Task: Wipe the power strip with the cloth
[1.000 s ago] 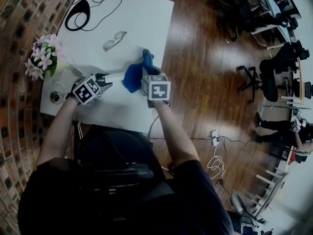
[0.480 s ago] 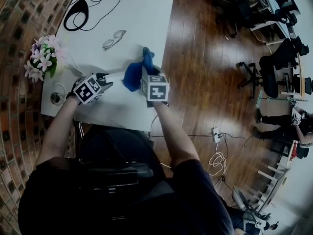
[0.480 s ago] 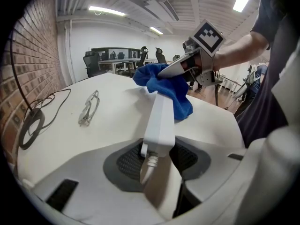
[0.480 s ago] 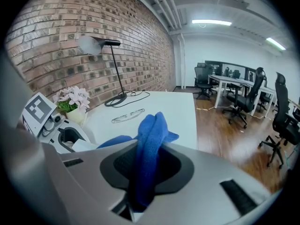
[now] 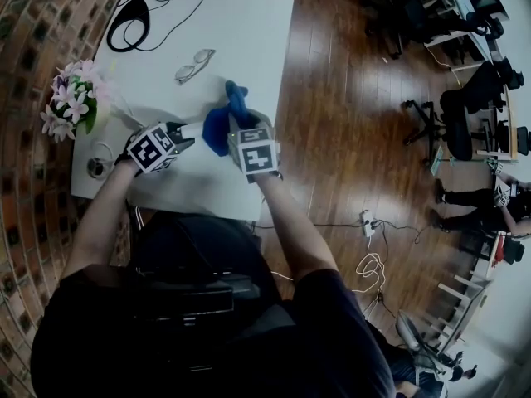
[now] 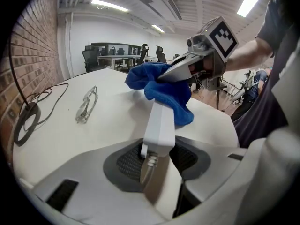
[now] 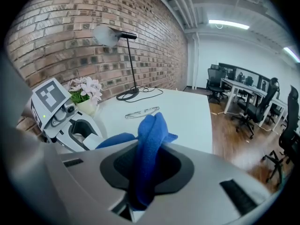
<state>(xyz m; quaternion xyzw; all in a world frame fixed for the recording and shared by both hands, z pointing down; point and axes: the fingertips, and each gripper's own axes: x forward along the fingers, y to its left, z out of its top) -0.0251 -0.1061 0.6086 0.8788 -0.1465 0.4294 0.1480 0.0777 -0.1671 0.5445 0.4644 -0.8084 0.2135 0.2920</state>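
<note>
A white power strip (image 6: 159, 125) lies lengthwise on the white table (image 5: 249, 31), its cable end clamped in my left gripper (image 6: 157, 159). A blue cloth (image 6: 165, 90) is draped over the strip's far end. My right gripper (image 7: 147, 172) is shut on that cloth (image 7: 149, 139) and presses it onto the strip. In the head view the left gripper (image 5: 184, 133) and right gripper (image 5: 235, 129) face each other near the table's front, with the cloth (image 5: 217, 124) between them. Most of the strip (image 5: 193, 128) is hidden there.
Glasses (image 5: 194, 65) lie further back on the table. A lamp base with coiled cable (image 5: 131, 15) sits at the far left corner. A flower pot (image 5: 73, 98) and a small glass (image 5: 97, 166) stand at the left edge. Wooden floor and office chairs (image 5: 473, 98) lie to the right.
My right gripper has slid left with the cloth along the strip, closer to the left gripper. The left gripper has stayed put.
</note>
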